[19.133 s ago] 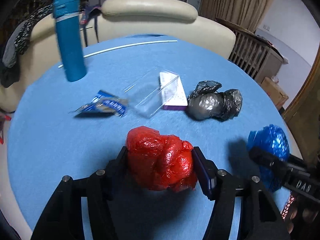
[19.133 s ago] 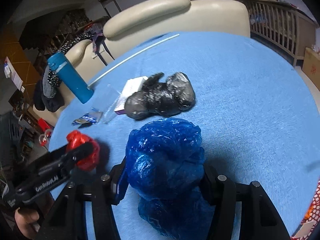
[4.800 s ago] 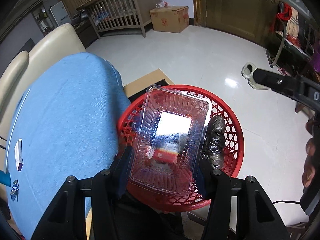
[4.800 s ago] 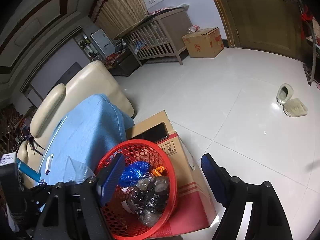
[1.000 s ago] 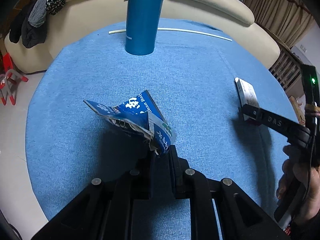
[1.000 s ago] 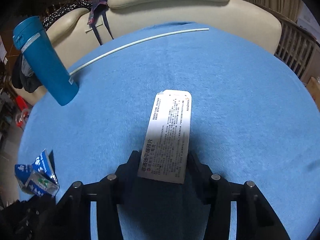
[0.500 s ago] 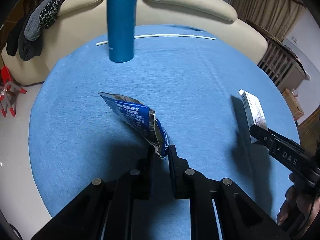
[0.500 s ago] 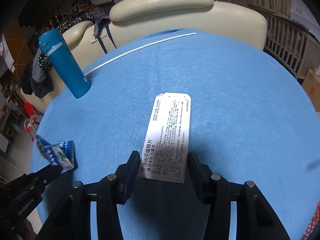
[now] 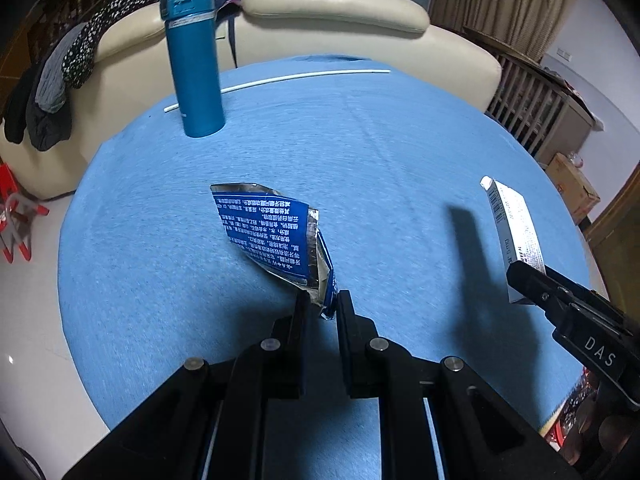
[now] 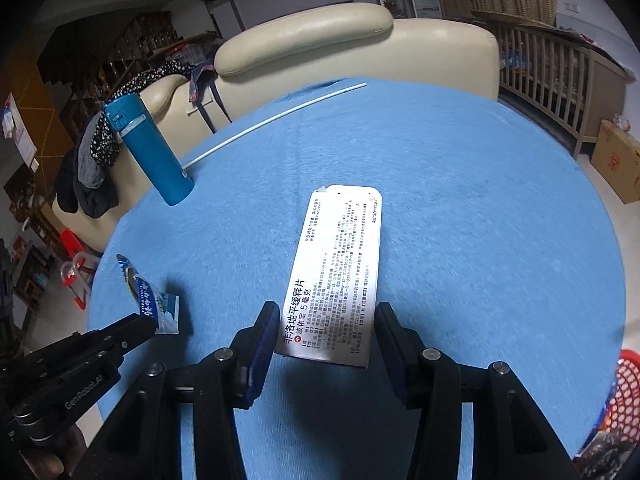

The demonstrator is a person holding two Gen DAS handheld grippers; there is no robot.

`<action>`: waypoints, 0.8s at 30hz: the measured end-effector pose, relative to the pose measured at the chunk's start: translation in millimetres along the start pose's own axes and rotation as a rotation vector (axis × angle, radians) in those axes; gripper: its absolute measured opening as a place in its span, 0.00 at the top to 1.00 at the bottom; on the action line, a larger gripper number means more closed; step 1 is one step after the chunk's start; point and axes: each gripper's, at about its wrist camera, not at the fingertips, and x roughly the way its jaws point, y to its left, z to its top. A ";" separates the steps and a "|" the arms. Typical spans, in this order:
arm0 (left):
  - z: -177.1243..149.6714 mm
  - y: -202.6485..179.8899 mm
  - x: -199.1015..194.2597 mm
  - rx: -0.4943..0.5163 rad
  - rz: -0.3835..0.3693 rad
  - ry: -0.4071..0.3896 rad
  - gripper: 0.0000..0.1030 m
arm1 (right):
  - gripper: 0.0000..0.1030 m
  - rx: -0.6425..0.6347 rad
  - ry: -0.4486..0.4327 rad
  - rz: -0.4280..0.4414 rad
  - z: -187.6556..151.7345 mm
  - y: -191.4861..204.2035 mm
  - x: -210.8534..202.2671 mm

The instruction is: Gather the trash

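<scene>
Left gripper (image 9: 322,306): its fingers are pinched together on one corner of the blue foil wrapper (image 9: 272,236), which is held clear above the table (image 9: 400,152).
Right gripper (image 10: 326,340): its fingers are clamped on the long sides of the white medicine box (image 10: 340,264), which is lifted off the cloth with its printed face upward.
Left wrist view only: the box is seen edge-on at the right, with its shadow thrown on the cloth beside it; the white print on the wrapper's dark blue side can be seen; fingers of the person's hand are visible at the lower right corner.
Right wrist view only: the rim of the red basket (image 10: 624,384) is seen at the lower right, past the table edge; the wrapper's lighter face is seen low at the left, held by the other gripper.
Both views: the blue bottle (image 9: 192,56) stands upright near the far left edge, with a white rod (image 9: 280,78) lying just behind it, and a cream sofa (image 9: 340,12) beyond the table.
Edges and open room: the round blue cloth is bare between the two grippers; the floor is seen to the left, a slatted cot and a cardboard carton to the right.
Change from a second ago: both items are seen higher above the cloth; the wrapper has swung so that its printed back faces the left camera; the bottle appears farther off.
</scene>
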 end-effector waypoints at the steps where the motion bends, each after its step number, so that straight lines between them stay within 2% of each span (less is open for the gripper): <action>1: -1.2 -2.3 -1.8 0.004 -0.001 -0.002 0.87 | 0.50 0.004 -0.004 0.000 -2.2 -2.1 -3.6; 24: -24.6 -67.5 -41.9 0.138 -0.046 -0.055 0.95 | 0.50 0.075 -0.108 -0.043 -40.4 -45.4 -82.9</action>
